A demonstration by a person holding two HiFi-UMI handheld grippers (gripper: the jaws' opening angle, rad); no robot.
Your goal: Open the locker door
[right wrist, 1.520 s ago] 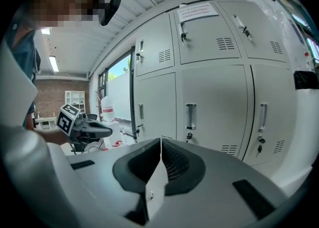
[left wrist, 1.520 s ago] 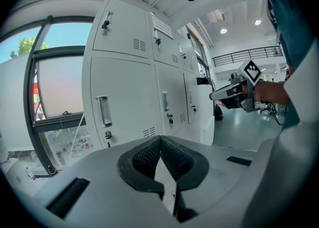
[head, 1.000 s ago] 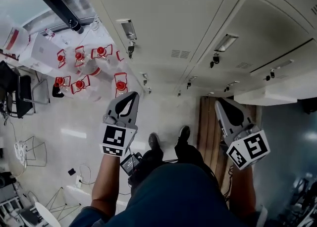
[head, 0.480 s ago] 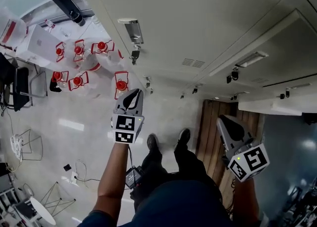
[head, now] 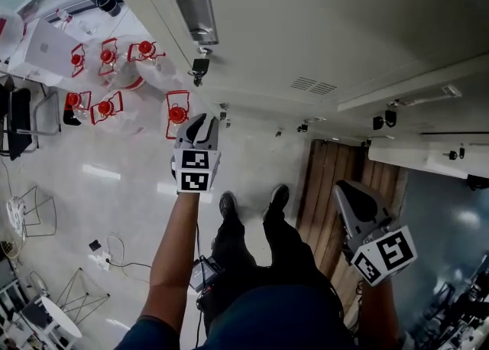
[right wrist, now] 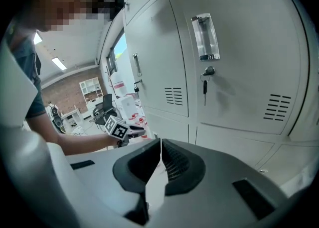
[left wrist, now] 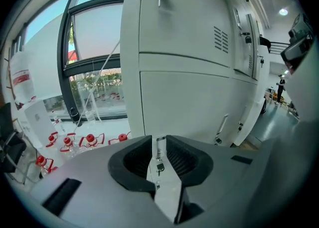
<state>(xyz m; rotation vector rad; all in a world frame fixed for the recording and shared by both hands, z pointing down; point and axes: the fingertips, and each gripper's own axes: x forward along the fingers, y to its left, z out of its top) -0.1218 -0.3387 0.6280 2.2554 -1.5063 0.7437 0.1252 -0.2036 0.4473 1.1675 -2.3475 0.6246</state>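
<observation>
White metal lockers (head: 306,27) fill the head view, one door with a recessed handle (head: 197,12) and a key (head: 199,68) hanging below it. My left gripper (head: 200,123) is held low in front of the lockers. Its jaws have just been opening and now stand a little apart with nothing between them. Through that gap (left wrist: 159,145) a lower door's handle and key (left wrist: 159,166) show further off. My right gripper (right wrist: 161,145) is shut and empty, pointing at a locker door with a clear handle (right wrist: 206,37) and key (right wrist: 205,85), well short of it.
Several bottles with red caps (head: 107,58) stand on the floor left of the lockers by a window. A dark chair (head: 15,111) and cables lie further left. A wooden panel (head: 328,180) runs by my right side. The person's shoes (head: 229,207) are on the pale floor.
Both grippers have sunk lower along the locker front, the left one further. The left jaws, shut earlier, now show a narrow gap. The head view has shifted with them.
</observation>
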